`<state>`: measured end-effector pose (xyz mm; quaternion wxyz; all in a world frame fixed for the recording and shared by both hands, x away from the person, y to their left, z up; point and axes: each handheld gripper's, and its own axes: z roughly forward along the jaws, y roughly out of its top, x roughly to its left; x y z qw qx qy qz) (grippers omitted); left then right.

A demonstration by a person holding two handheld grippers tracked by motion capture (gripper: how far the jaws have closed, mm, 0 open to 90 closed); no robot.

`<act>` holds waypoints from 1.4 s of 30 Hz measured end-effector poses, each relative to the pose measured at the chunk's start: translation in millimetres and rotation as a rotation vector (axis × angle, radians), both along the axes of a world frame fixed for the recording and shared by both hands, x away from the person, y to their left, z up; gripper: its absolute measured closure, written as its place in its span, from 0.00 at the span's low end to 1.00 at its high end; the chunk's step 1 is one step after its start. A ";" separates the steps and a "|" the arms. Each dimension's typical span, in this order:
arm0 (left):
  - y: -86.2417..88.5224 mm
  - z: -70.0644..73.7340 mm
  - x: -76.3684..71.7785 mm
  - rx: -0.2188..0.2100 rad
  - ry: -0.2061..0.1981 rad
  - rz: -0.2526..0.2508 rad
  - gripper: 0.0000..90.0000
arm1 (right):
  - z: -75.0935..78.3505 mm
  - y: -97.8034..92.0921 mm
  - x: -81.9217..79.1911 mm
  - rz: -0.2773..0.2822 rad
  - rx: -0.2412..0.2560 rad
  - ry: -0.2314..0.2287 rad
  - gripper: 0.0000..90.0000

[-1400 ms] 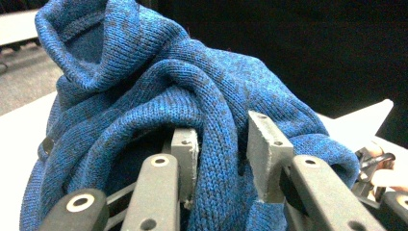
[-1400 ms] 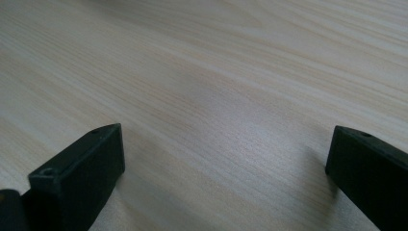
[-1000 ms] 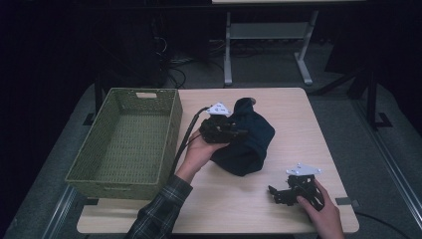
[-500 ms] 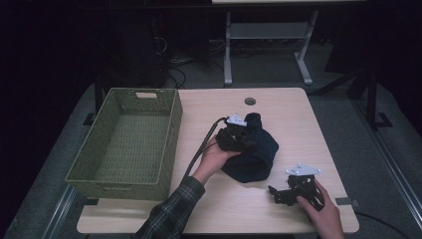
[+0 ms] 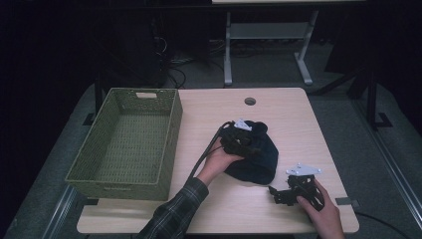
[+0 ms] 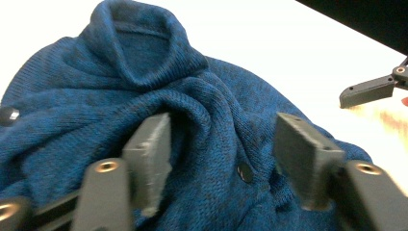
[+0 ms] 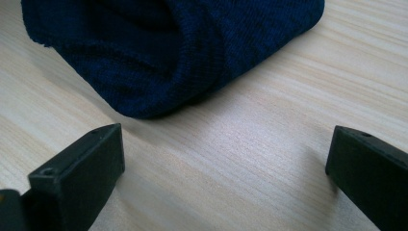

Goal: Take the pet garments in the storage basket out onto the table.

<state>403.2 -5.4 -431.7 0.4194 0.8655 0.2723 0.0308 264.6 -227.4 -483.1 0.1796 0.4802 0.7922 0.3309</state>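
We're early on: left tool (image 6: 219, 154) spread open over the blue sweater (image 6: 144, 96), nothing grabbed, basket (image 5: 169, 129) empty; right tool (image 7: 226, 178) open too.

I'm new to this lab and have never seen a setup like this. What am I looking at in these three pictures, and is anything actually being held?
A person sits at a light wooden table with a hand-held gripper in each hand: a black tool with two jaws. The high view looks down from above. The other two pictures come from small cameras riding on each tool, looking along its jaws.

On the table lie a crumpled dark blue knitted sweater with buttons and, at the left, an empty green woven basket.

The left hand-held gripper is over the sweater with its jaws apart, a fold of knit between them; nothing is clamped yet. The right hand-held gripper rests low near the table's front edge, jaws wide open over bare wood, with the sweater's edge just ahead. So nothing is held at this moment.
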 end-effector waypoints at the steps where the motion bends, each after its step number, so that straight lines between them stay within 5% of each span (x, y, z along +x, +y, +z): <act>1: 0.0 0.0 0.0 0.000 0.000 0.000 0.33 | 0.0 0.0 0.0 0.000 0.000 0.000 0.00; 9: 23.4 14.6 -8.7 0.015 -0.028 0.021 0.17 | 0.0 -0.1 0.0 0.000 -0.001 0.000 0.00; 21: 60.2 24.4 -32.9 0.015 -0.070 0.055 0.15 | 0.1 -0.4 0.1 0.003 -0.006 -0.001 0.00; 32: 88.4 15.2 -60.0 0.025 -0.087 0.100 0.15 | 0.1 -0.4 0.1 0.003 -0.006 0.000 0.00; 42: 103.2 -9.5 -86.2 0.078 -0.048 0.091 0.14 | 0.1 -0.4 0.1 0.003 -0.006 -0.001 0.00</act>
